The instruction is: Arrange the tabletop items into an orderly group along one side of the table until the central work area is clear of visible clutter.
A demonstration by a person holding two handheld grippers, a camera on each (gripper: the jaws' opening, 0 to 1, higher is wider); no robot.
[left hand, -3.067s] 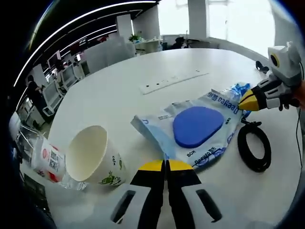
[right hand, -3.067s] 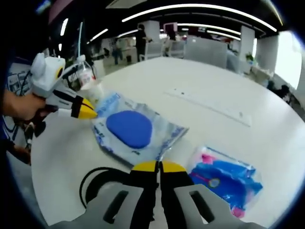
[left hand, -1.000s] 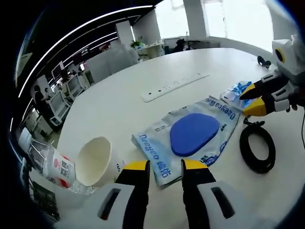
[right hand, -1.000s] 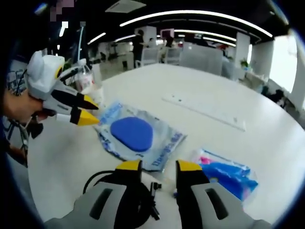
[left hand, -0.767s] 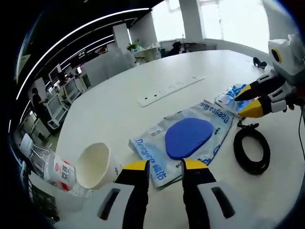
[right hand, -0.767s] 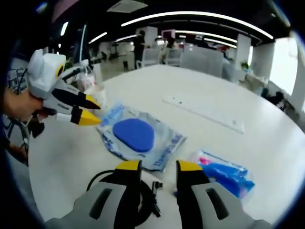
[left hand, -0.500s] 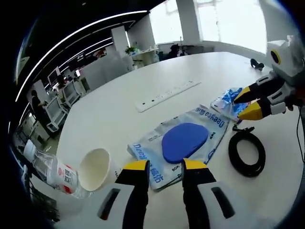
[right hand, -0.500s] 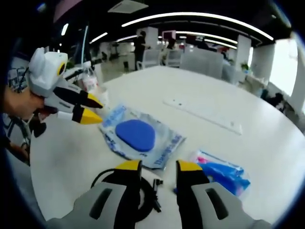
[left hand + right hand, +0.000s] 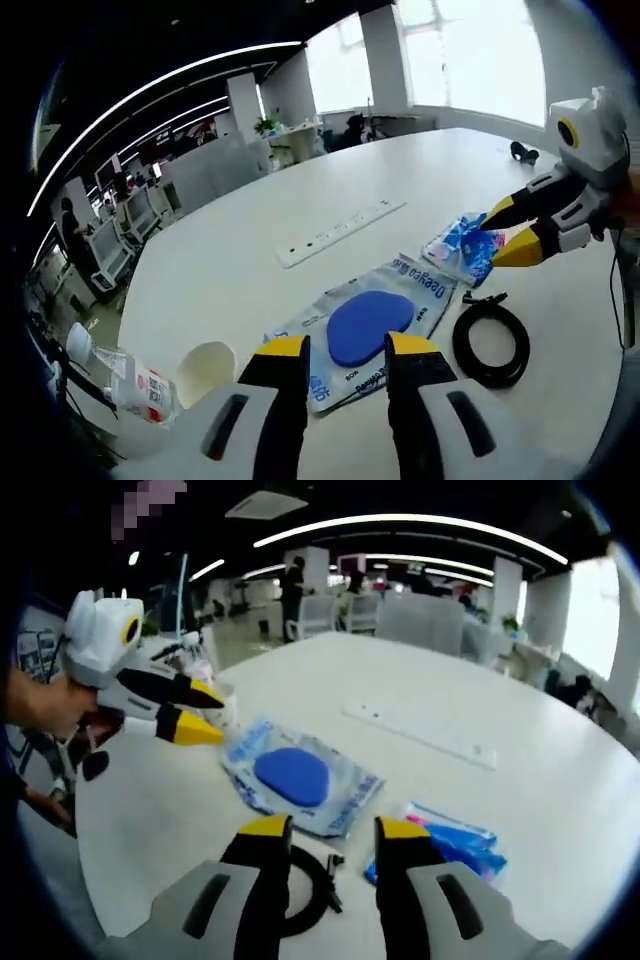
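Both grippers hung with jaws parted and empty above the desk [image 9: 250, 215], the clear pouch with the blue pad [image 9: 365, 325] lying flat straight ahead of the left gripper [image 9: 340, 347], nearer it than the right gripper [image 9: 322, 827], its length running crosswise.

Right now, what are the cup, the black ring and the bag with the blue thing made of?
The cup looks like matte paper. The black ring seems to be a coiled rubbery cable. The bag is thin glossy plastic, judging by its crinkles and shine.
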